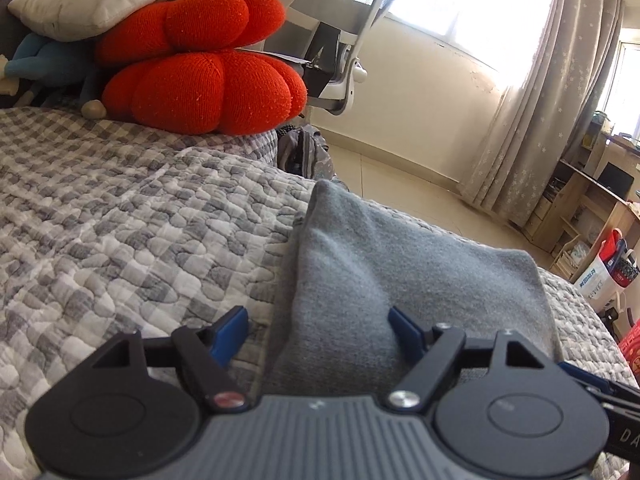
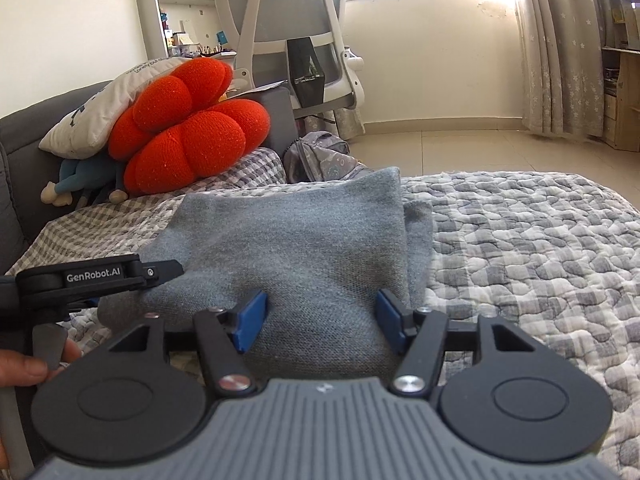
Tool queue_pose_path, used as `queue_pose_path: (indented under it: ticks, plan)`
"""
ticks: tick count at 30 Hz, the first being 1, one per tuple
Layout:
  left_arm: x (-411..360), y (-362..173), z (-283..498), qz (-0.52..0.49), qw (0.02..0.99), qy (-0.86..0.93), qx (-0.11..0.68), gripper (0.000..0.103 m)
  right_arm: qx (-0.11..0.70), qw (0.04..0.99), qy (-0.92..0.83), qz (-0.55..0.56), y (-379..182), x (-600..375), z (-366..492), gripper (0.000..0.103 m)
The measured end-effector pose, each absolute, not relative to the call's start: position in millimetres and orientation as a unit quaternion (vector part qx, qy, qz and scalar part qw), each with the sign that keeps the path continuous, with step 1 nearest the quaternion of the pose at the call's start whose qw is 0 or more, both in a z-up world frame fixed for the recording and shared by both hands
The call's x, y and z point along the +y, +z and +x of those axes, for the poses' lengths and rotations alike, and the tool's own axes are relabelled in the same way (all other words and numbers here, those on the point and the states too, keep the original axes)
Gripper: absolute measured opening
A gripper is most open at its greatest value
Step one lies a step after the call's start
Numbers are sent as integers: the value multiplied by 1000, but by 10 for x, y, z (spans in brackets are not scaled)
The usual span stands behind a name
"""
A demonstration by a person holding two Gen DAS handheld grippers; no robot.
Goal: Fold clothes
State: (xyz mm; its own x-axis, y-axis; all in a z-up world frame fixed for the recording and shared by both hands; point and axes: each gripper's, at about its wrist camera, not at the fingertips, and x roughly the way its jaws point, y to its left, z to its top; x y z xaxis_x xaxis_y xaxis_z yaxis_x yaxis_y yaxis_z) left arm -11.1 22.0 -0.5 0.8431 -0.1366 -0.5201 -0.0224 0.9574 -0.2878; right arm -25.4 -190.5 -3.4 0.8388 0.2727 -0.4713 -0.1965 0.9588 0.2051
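A folded grey knitted garment (image 1: 400, 272) lies on the checked quilt (image 1: 120, 220) of a bed. My left gripper (image 1: 320, 332) is open at the garment's near left edge, one blue pad (image 1: 234, 328) over the quilt and the other on the cloth. In the right wrist view the same garment (image 2: 304, 232) is a thick folded stack. My right gripper (image 2: 320, 320) is open, with both blue pads against the stack's near edge and the cloth between them. The left gripper (image 2: 160, 270) shows side-on at the stack's left, held by a hand (image 2: 24, 364).
A red knitted cushion (image 2: 188, 128), a pale pillow (image 2: 100, 116) and a blue plush toy (image 2: 80, 176) are piled at the bed's head. Beyond the far edge are a backpack (image 2: 320, 156) on the tiled floor, a white office chair (image 2: 296, 40), curtains (image 2: 560, 48) and wooden shelves (image 1: 580, 208).
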Motion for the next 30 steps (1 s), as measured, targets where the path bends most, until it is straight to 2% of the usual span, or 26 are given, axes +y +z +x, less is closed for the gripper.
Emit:
queue_pose_path:
  ticks: [8, 9, 10, 13, 16, 20, 22, 27, 29, 30]
  plan:
    - [445, 7, -136, -195, 937, -52, 284, 80, 270, 952, 121, 74, 5, -2048, -341, 62]
    - [479, 27, -136, -199, 936, -49, 288, 80, 278, 952, 110, 69, 4, -2070, -353, 74]
    - [517, 49, -139, -205, 933, -45, 291, 81, 285, 951, 101, 69, 4, -2105, -363, 78]
    - [635, 183, -176, -211, 937, -38, 276, 83, 282, 947, 107, 114, 50, -2293, -387, 78]
    - [641, 369, -166, -180, 951, -38, 247, 84, 239, 960, 113, 94, 204, -2328, -389, 78]
    - [506, 410, 21, -139, 956, -50, 253, 86, 232, 954, 145, 122, 316, -2342, -66, 78]
    - [462, 367, 117, -127, 956, -45, 262, 86, 239, 950, 159, 121, 342, -2277, 127, 70]
    - [351, 259, 356, -95, 953, -34, 284, 86, 286, 944, 145, 79, 289, -2003, 590, 61]
    - [307, 215, 451, -83, 952, -29, 293, 86, 295, 943, 135, 71, 226, -1978, 677, 52]
    - [285, 194, 499, -76, 952, -27, 297, 86, 299, 943, 127, 66, 185, -1975, 694, 38]
